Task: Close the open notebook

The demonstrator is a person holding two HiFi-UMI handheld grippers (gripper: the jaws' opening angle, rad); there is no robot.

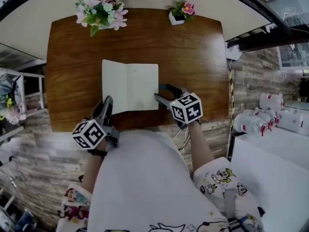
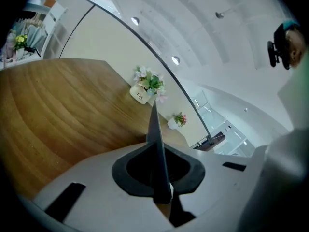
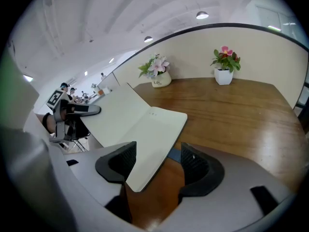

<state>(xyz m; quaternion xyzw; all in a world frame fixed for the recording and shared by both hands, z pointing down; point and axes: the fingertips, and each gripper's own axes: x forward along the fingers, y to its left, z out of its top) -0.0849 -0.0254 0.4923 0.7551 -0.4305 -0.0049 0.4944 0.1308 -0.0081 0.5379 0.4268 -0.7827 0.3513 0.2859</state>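
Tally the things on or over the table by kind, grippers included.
Notebook: 1
Flower pots: 2
Grippers: 2, left gripper and right gripper
Total: 5

Brown wooden tabletop (image 1: 198, 66) open left and right of white-paged open notebook (image 1: 130, 86), centre-front. Back edge blocked by white pot of pink-white flowers (image 1: 101, 13) and small white pink-flower pot (image 1: 179, 13); gap between them.
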